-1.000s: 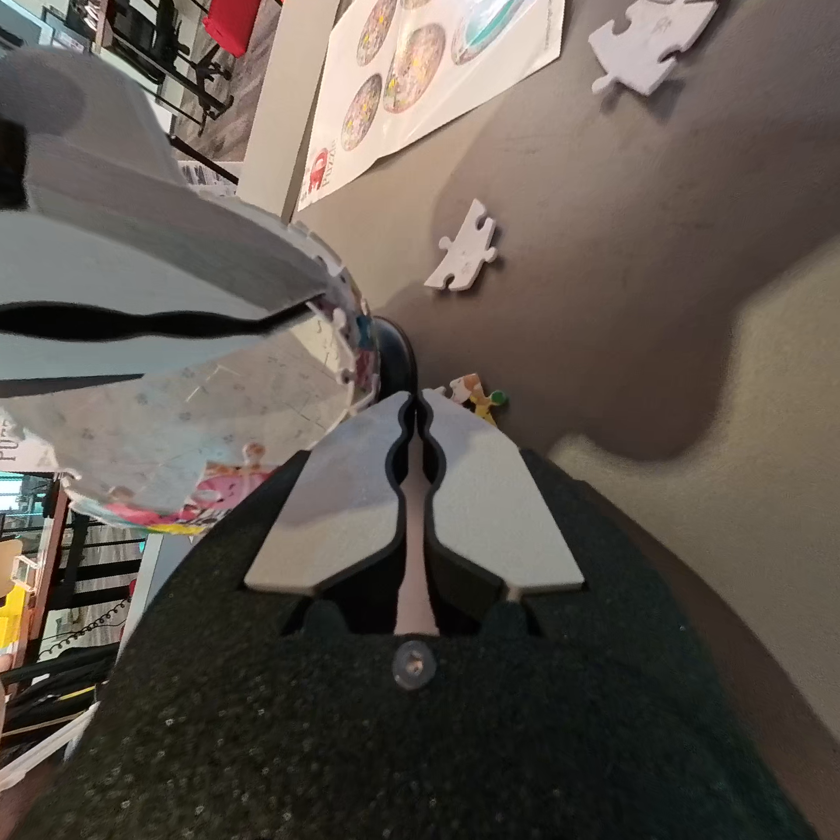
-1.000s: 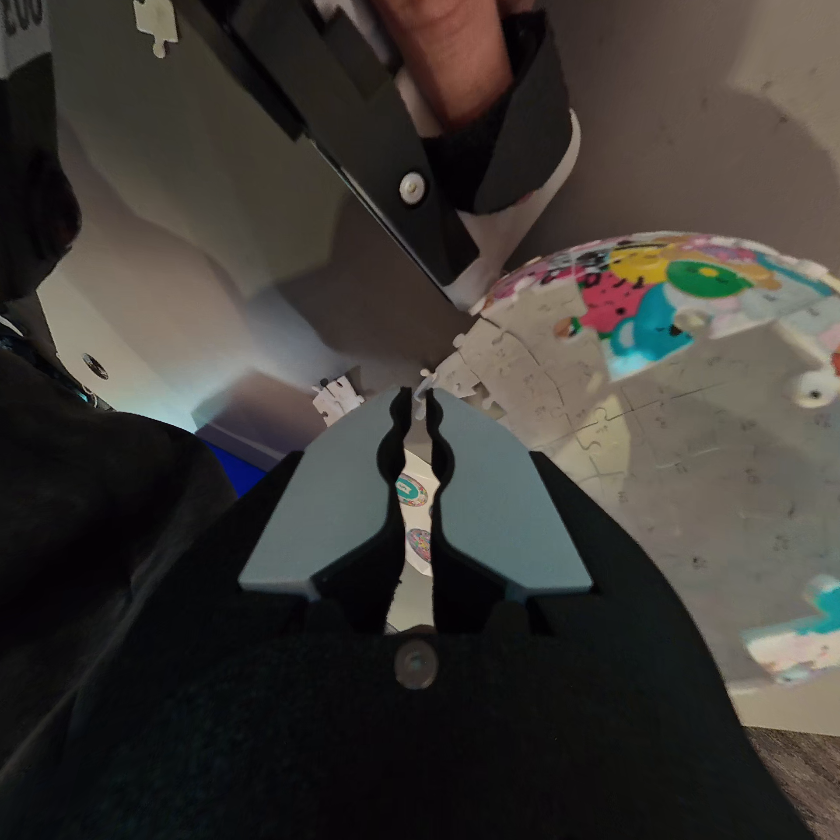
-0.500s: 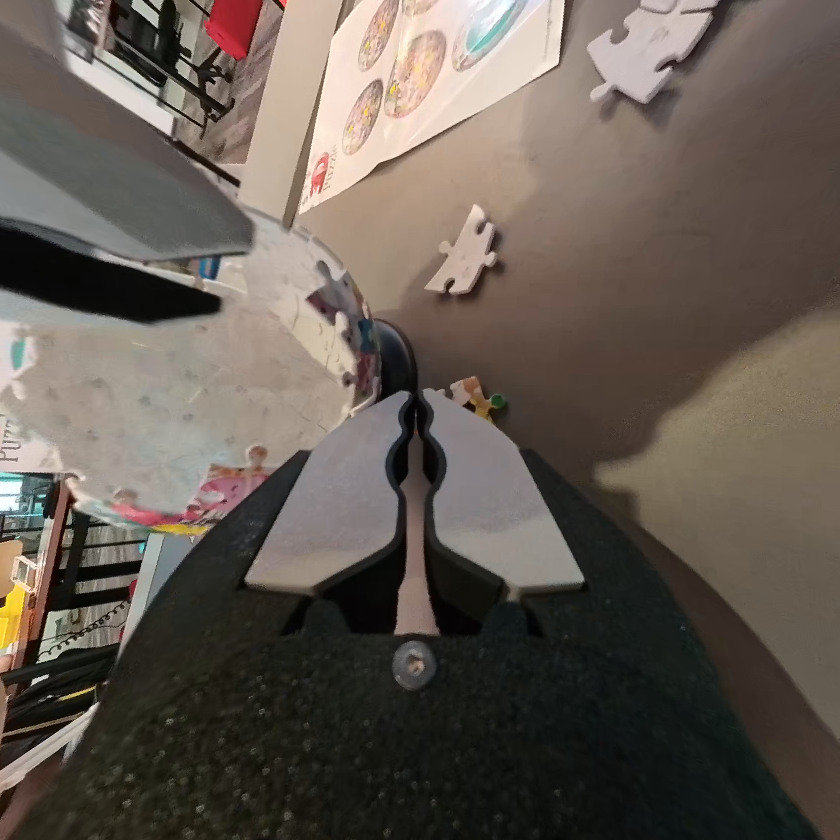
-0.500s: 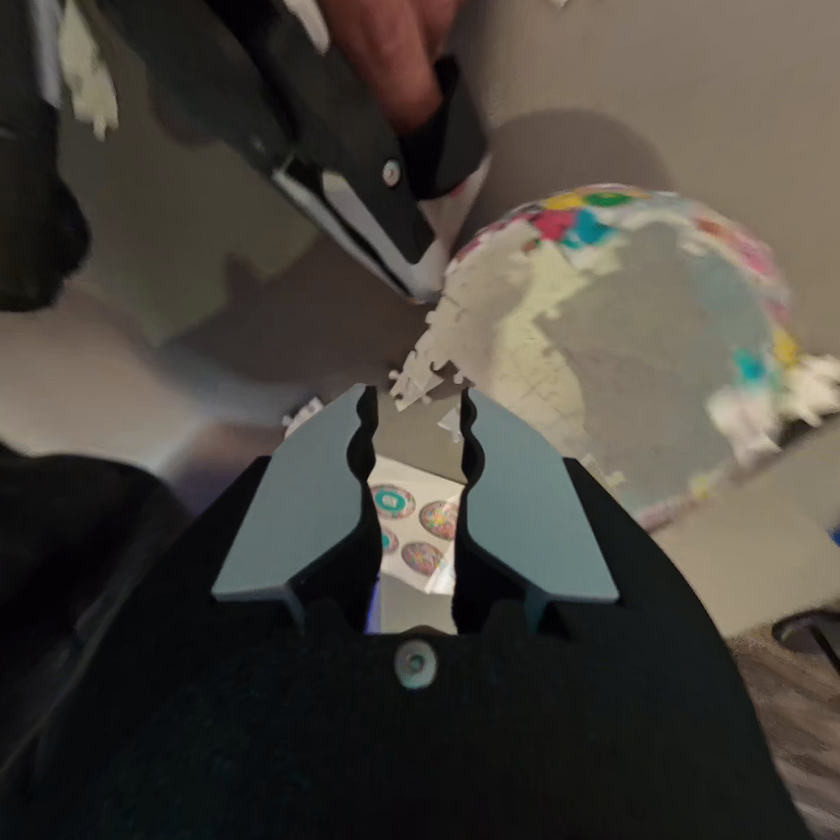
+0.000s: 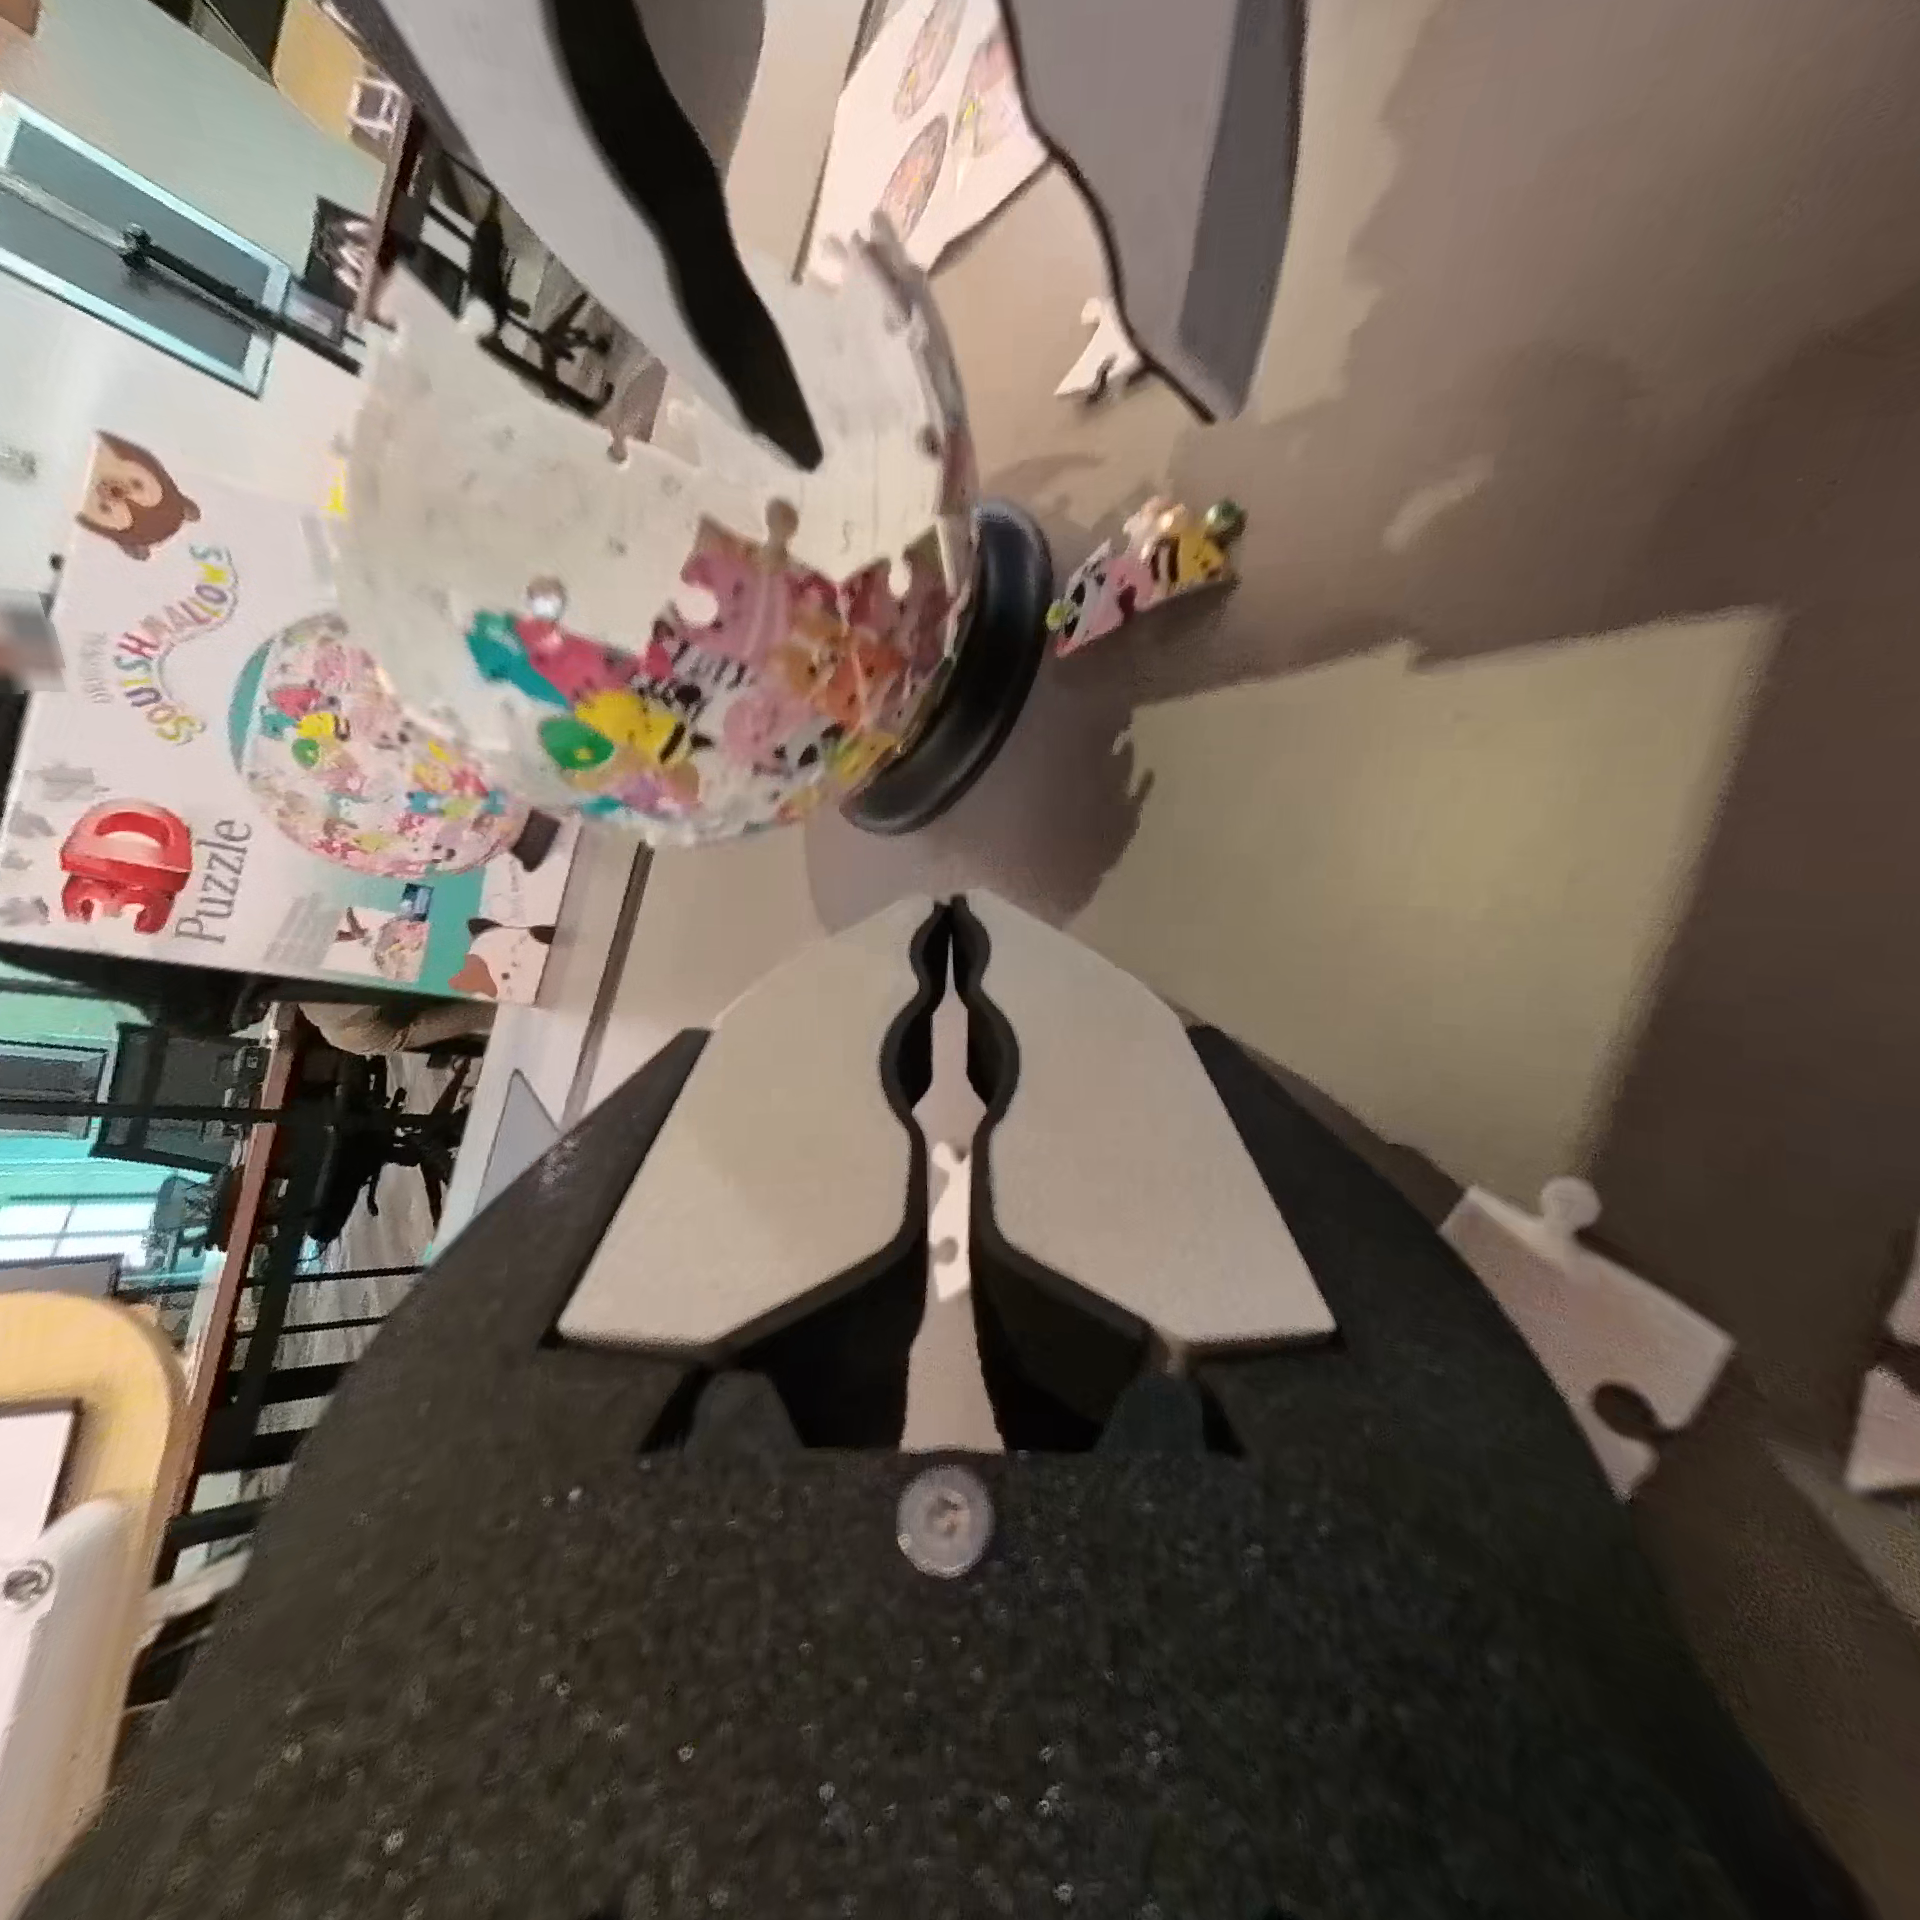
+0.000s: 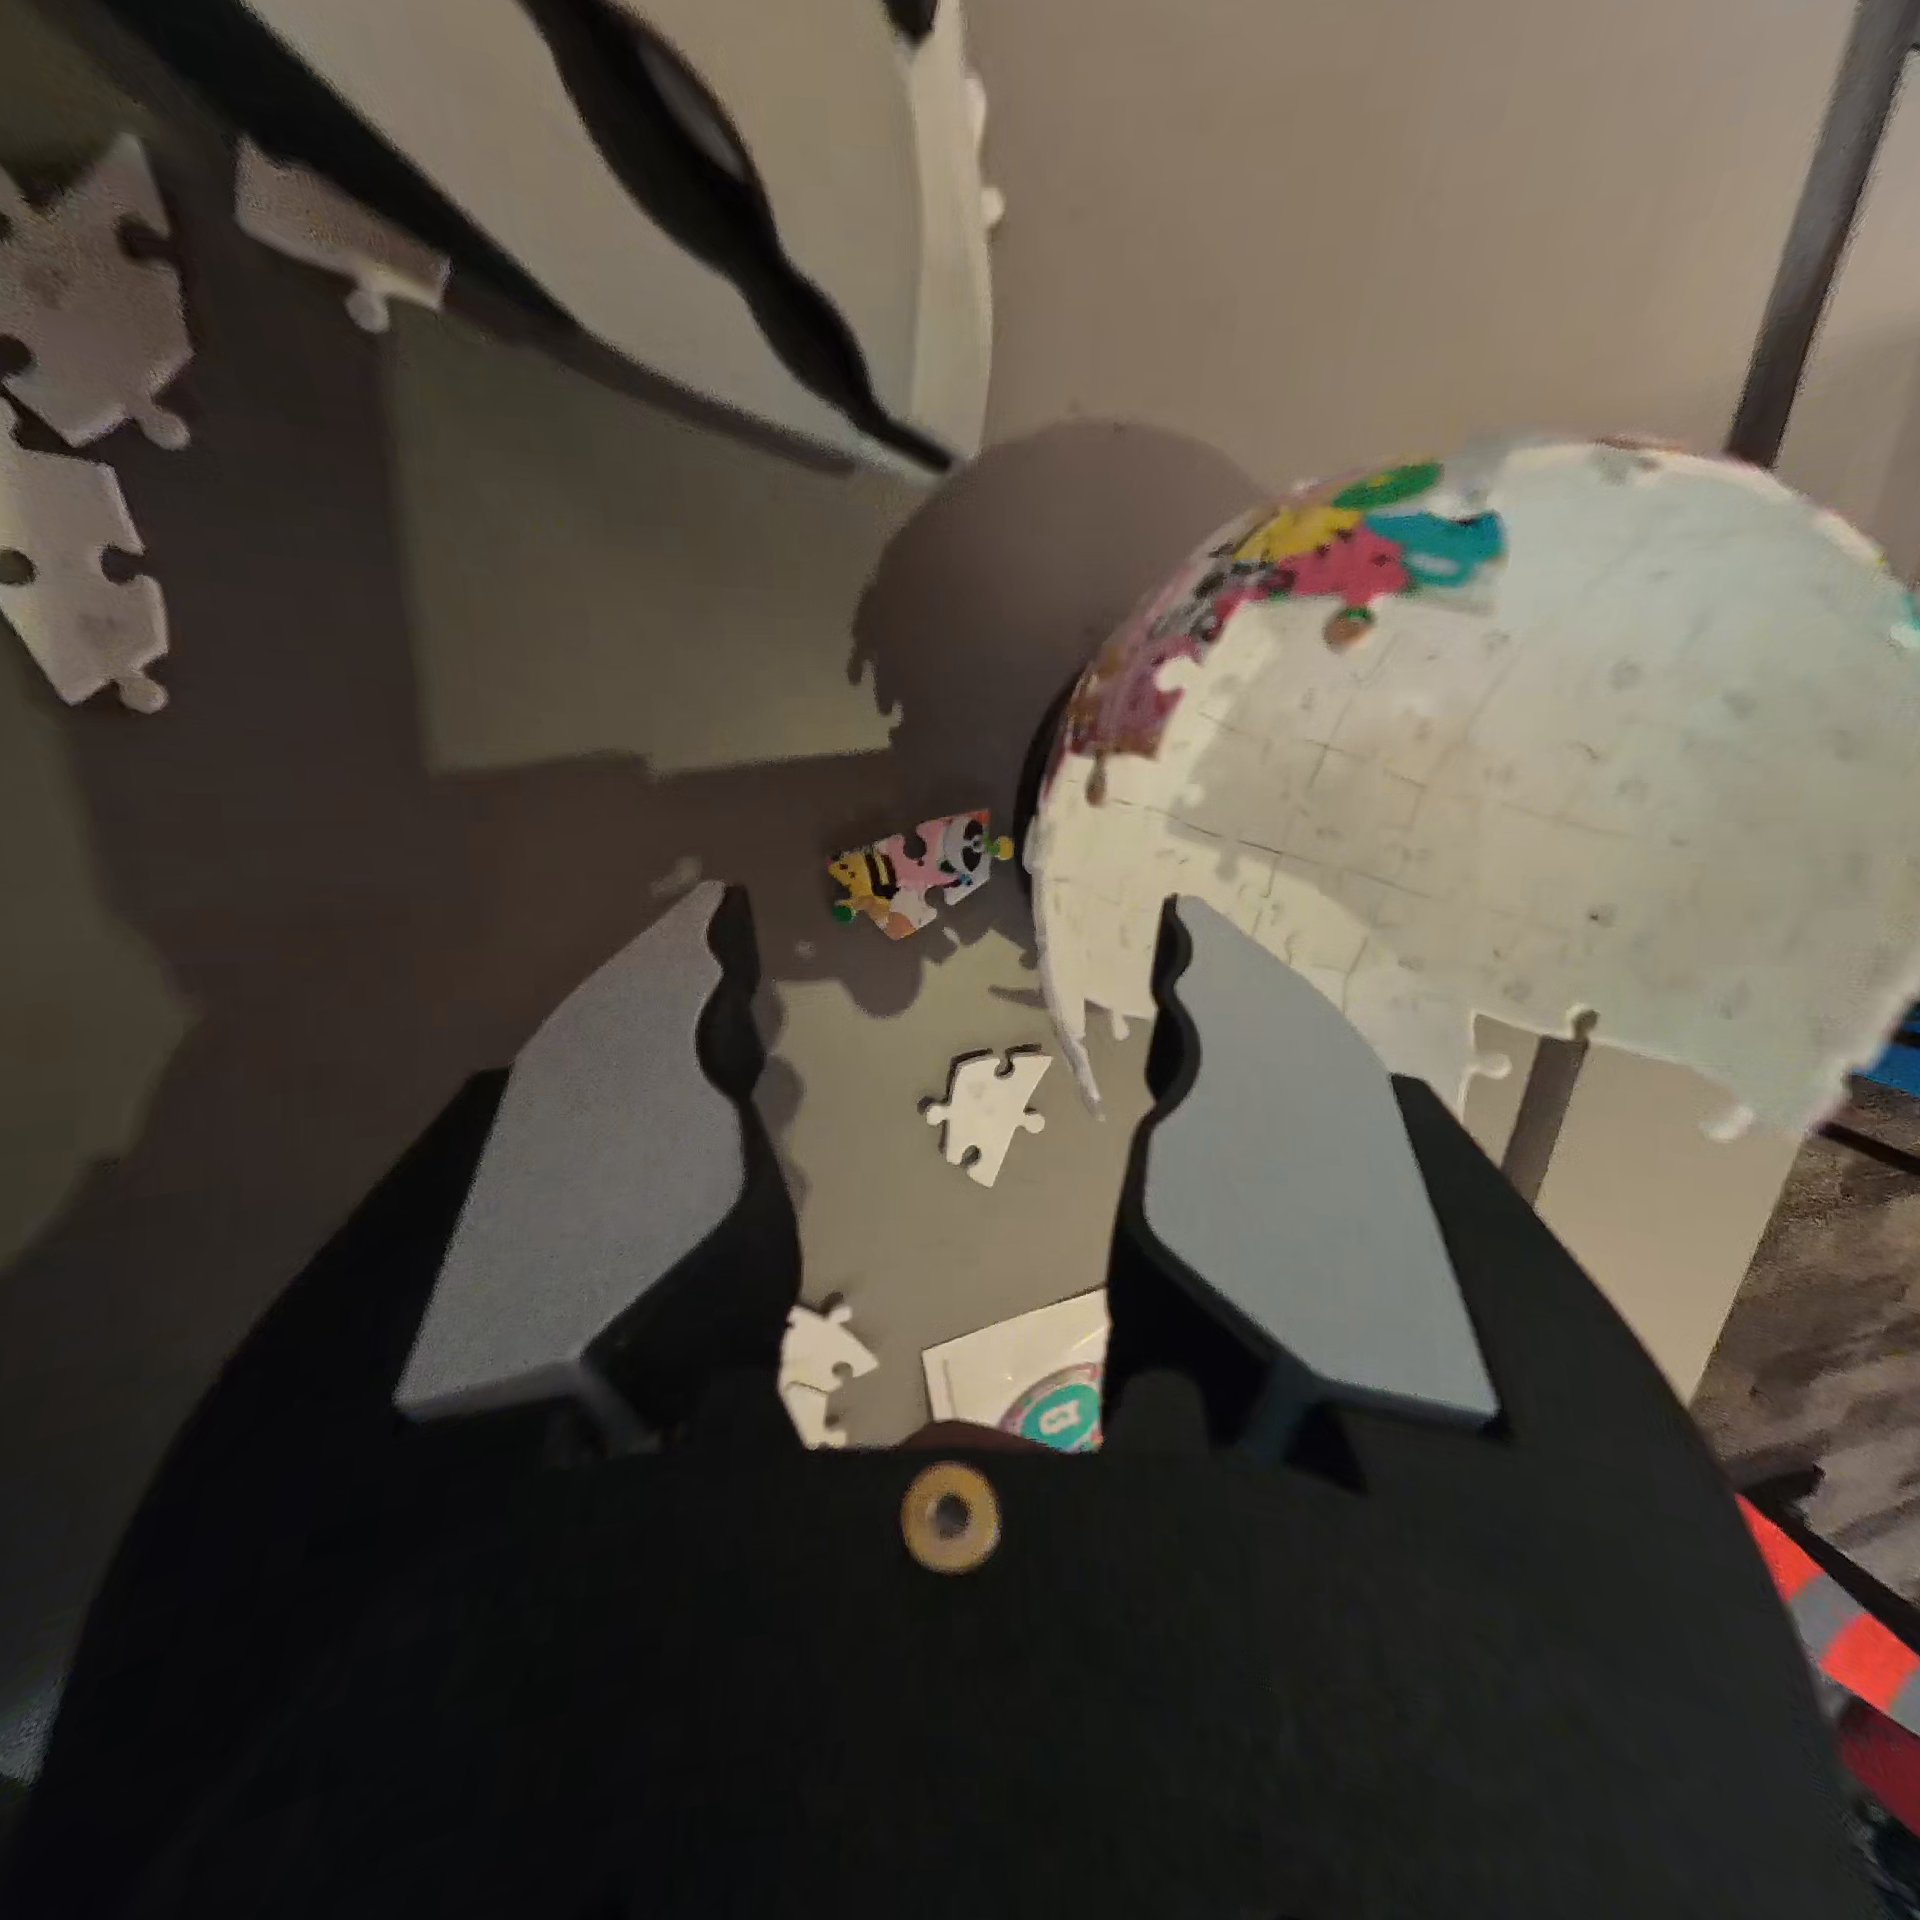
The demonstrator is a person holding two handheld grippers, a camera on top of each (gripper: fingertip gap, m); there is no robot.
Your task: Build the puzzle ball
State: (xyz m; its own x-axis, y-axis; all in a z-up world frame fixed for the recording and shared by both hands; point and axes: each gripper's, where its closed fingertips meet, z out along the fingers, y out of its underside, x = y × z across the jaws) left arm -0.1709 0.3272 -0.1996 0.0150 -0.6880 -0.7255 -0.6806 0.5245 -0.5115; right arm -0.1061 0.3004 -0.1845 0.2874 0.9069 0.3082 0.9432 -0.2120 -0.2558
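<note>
On my left wrist feed, reading from the left edge, I see the printed cardboard puzzle box [image 5: 260,727] standing upright, and just beside it the half-built puzzle ball [image 5: 665,582], a curved shell whose white inner face and bright cartoon-printed outer face both show. It sits on a black round ring stand [image 5: 977,675] on the grey-brown table [image 5: 1455,883]. Right of the stand lies a small colourful joined cluster of pieces [image 5: 1143,582], face up, near the ring but apart from it. My left gripper [image 5: 951,920] has its grey fingers pressed together at the tips, with nothing between them that I can make out; it is short of the ball. Far right, a white blank-side puzzle piece [image 5: 1590,1340] lies by the gripper's body. On my right wrist feed, white loose pieces [image 6: 73,416] lie at the left edge, the other gripper's pale fingers hang across the top, and my right gripper [image 6: 945,914] is spread wide with nothing held. Between its fingers I see a white single piece [image 6: 987,1112] on the table, with the colourful cluster [image 6: 914,873] beyond it. The ball [image 6: 1507,790] fills the right, its ragged lower rim just past my right fingertip [image 6: 1179,935]; I cannot tell whether they touch.
</note>
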